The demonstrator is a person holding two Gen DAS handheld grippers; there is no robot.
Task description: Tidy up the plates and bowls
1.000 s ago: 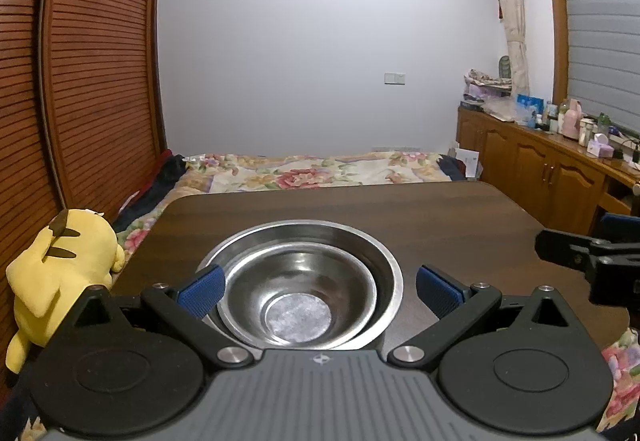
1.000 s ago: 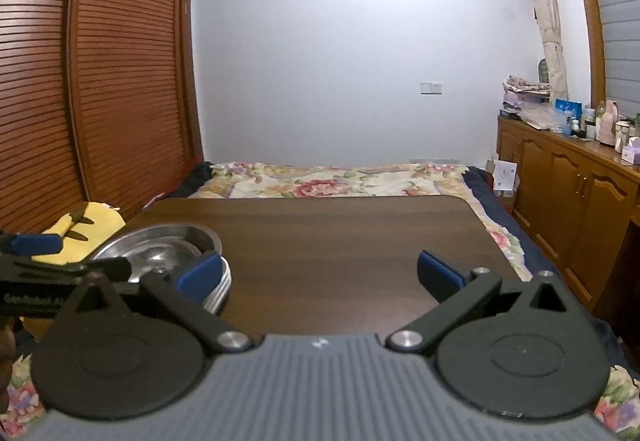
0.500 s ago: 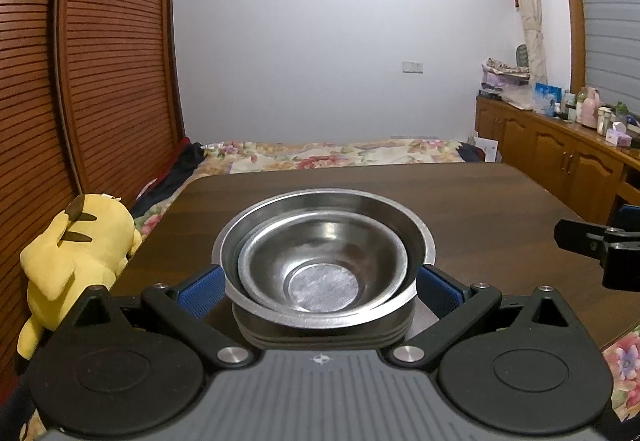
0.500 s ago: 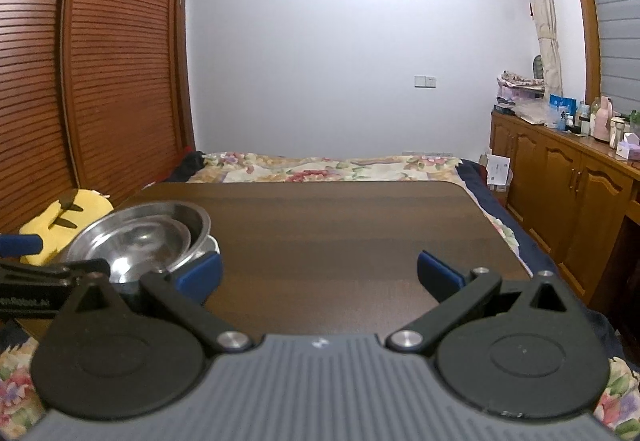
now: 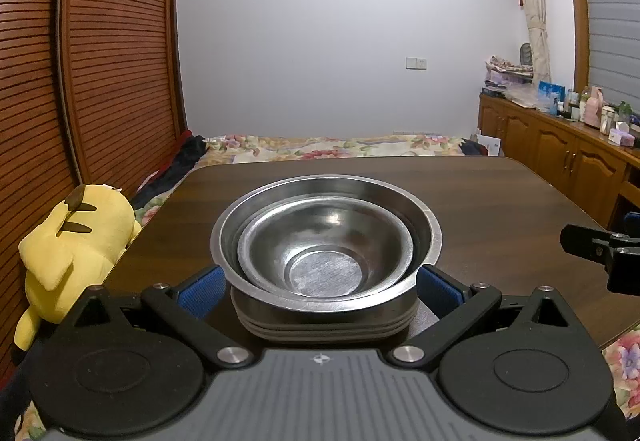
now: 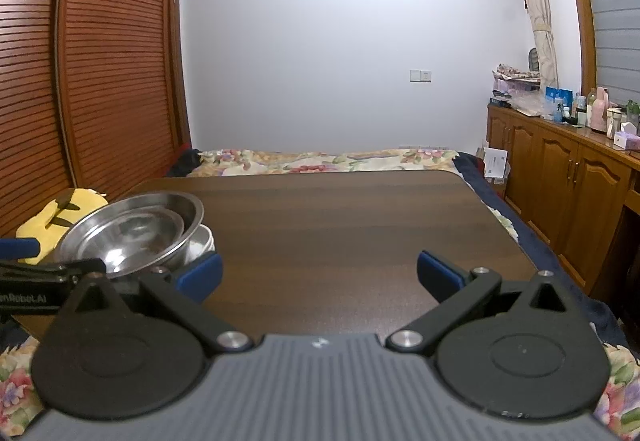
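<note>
The wide-open left tool (image 5: 320, 287) straddles the nested round steel bowls (image 5: 326, 241), ungripped, seemingly to check the stack; right tool (image 6: 319, 277) gapes empty.

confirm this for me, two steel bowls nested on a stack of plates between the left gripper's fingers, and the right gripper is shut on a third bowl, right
Not quite. The right gripper holds nothing: in the right wrist view its jaws stand open over the bare table. The rest holds: in the left wrist view the small steel bowl sits nested in the large steel bowl on the stack of plates, between the left gripper's fingers.
</note>
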